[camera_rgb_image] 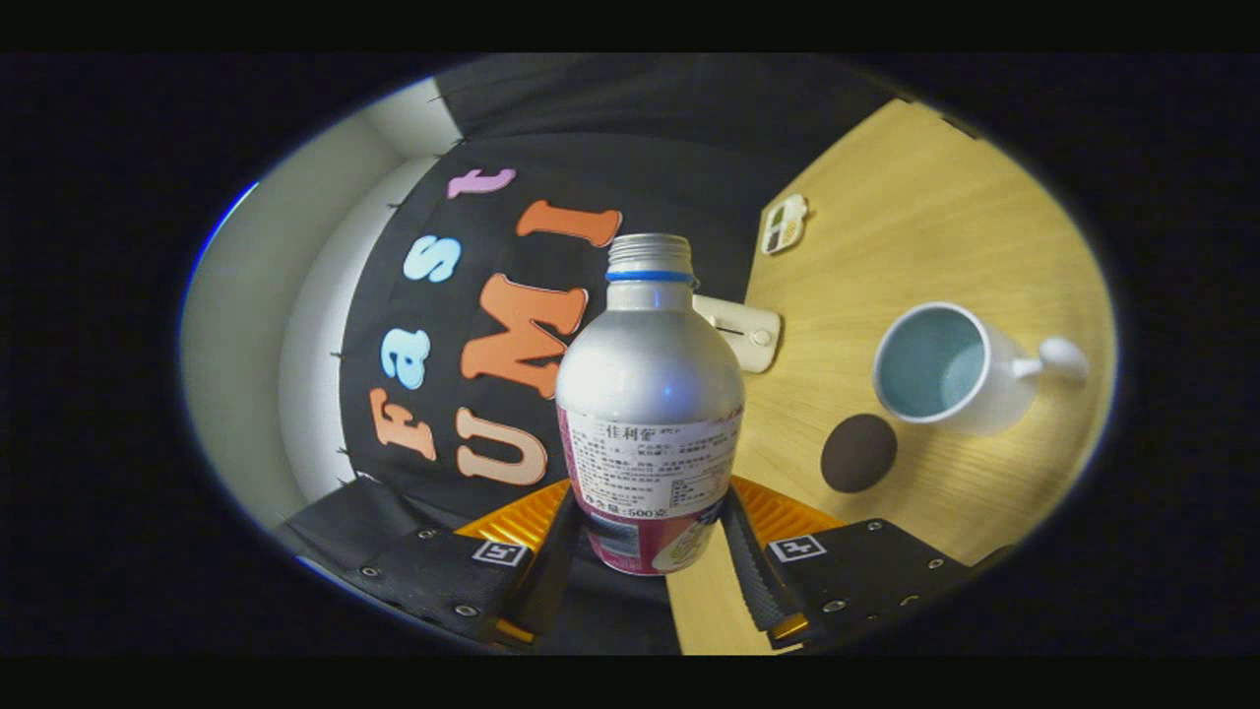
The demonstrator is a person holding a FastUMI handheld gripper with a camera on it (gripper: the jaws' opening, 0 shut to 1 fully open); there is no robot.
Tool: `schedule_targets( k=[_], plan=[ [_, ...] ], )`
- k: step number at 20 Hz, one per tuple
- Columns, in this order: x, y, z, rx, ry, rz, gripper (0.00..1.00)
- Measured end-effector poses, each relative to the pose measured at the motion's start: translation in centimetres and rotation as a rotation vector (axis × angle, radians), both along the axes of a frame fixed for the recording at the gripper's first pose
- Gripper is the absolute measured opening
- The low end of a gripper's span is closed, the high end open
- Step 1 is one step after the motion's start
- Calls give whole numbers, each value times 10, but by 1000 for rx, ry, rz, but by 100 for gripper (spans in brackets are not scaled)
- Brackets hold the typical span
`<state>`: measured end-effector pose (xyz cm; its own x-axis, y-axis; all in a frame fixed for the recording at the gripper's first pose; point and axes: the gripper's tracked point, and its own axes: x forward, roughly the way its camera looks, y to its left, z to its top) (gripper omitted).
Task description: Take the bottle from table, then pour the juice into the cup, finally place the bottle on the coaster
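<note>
Two fingers (547,551) of the tool (645,551) press against the lower body of a silver metal bottle with a white printed label and a pink band at its base (648,414), one finger on each side, so the tool is clamped on the bottle. The bottle has no cap on it; its threaded neck is bare, with a thin blue ring just under the thread. Seen along the fingers, the bottle stands straight between them, while the light wooden bench (925,236) runs tilted across the scene to the right of it, so whether the bottle's base touches the bench cannot be told (the base sits over the dark gap between the fingers).

Beyond the right finger lies a round dark brown coaster (858,453), flat on the bench and bare. Just past the coaster is a white ceramic cup with a pale blue inside and a white handle (945,369); its mouth faces the tool and its handle points away from the bottle. The cup and the coaster are near each other but do not touch.

Behind the bottle's shoulder, near the bench's edge, lies a cream flat oblong thing with a small round knob (746,335), partly hidden by the bottle. Farther along the same edge rests a small flat white piece with coloured patches (785,224), too small to make out.
</note>
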<state>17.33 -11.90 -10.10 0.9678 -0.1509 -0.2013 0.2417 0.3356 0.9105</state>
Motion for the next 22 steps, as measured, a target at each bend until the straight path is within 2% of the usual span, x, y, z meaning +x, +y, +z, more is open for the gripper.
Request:
schedule_targets(
  k=[13,18,22],
  plan=[
    [18,-40,-9,-897,241,92,74],
    [29,-36,-35,-1096,327,149,74],
    [38,-36,-63,-1176,403,196,74]
  ],
)
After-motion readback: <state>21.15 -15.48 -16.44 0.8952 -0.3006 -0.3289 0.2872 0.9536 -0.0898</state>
